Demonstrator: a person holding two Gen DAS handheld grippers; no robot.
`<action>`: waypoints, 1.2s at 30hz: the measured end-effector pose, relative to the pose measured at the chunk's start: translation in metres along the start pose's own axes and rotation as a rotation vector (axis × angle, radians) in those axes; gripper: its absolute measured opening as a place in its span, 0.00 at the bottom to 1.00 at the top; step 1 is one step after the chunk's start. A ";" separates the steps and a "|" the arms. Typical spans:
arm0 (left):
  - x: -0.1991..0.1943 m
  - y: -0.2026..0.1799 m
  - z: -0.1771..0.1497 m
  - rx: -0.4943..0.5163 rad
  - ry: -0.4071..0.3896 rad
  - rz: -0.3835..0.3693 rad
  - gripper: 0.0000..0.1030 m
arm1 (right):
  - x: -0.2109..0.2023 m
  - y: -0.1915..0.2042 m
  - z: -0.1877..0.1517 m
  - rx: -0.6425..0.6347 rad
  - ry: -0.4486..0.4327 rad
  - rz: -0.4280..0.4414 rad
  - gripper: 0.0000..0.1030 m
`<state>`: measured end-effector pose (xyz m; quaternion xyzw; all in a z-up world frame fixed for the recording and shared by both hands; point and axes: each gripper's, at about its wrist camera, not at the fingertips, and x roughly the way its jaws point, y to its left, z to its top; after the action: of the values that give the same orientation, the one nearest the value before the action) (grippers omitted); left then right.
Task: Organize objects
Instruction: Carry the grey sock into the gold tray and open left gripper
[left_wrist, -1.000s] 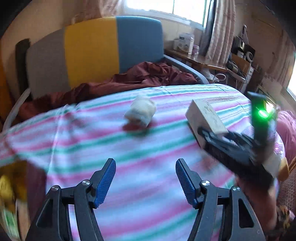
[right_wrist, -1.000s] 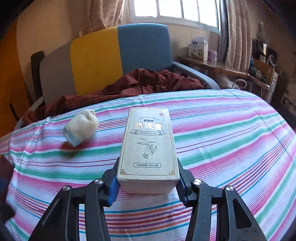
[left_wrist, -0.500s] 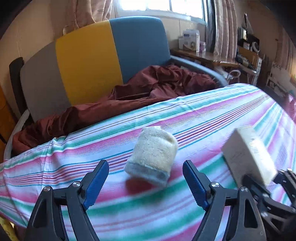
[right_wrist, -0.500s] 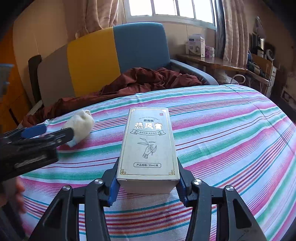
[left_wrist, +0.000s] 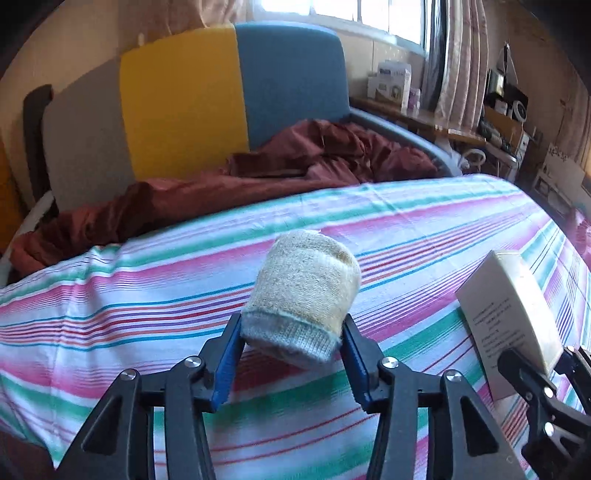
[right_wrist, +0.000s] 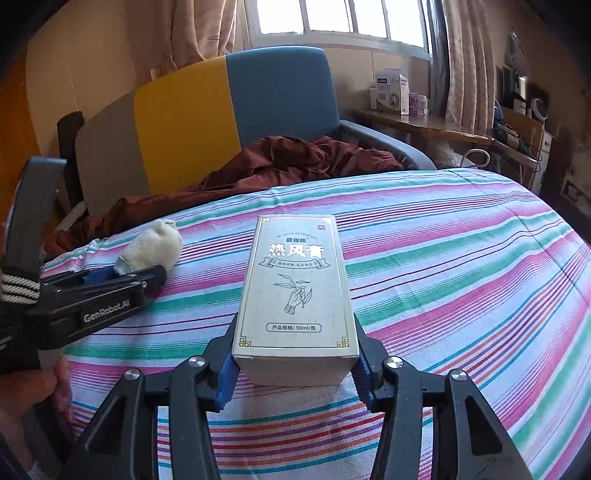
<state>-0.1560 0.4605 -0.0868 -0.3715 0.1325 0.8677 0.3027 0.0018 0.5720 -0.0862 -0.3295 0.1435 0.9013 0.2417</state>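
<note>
A rolled cream sock with a grey cuff (left_wrist: 303, 295) lies on the striped bedsheet (left_wrist: 147, 295). My left gripper (left_wrist: 291, 354) is shut on its grey cuff end, blue pads touching both sides. The sock also shows in the right wrist view (right_wrist: 151, 247), with the left gripper (right_wrist: 122, 277) on it. My right gripper (right_wrist: 293, 365) is shut on the near end of a cream medicine box with Chinese lettering (right_wrist: 295, 291), held over the sheet. The box (left_wrist: 513, 295) shows at the right in the left wrist view.
A dark red blanket (left_wrist: 295, 162) lies bunched at the far side of the bed. Behind it stands a grey, yellow and blue headboard (left_wrist: 184, 103). A wooden desk with boxes (right_wrist: 424, 122) is at the back right, below the window.
My left gripper has moved forward to the sock and closed on its grey cuff. The right gripper has kept hold of the box, nearly still.
</note>
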 end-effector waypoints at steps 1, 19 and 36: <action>-0.007 0.000 -0.002 -0.003 -0.026 0.008 0.49 | -0.001 0.000 0.000 0.000 -0.002 -0.002 0.50; -0.107 -0.009 -0.071 0.034 -0.201 0.058 0.49 | -0.038 0.022 -0.006 -0.074 -0.129 -0.011 0.50; -0.165 0.018 -0.124 -0.095 -0.204 0.038 0.49 | -0.080 0.061 -0.045 -0.144 -0.133 0.033 0.50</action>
<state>-0.0080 0.3192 -0.0530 -0.2923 0.0667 0.9119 0.2801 0.0462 0.4747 -0.0608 -0.2831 0.0672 0.9331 0.2114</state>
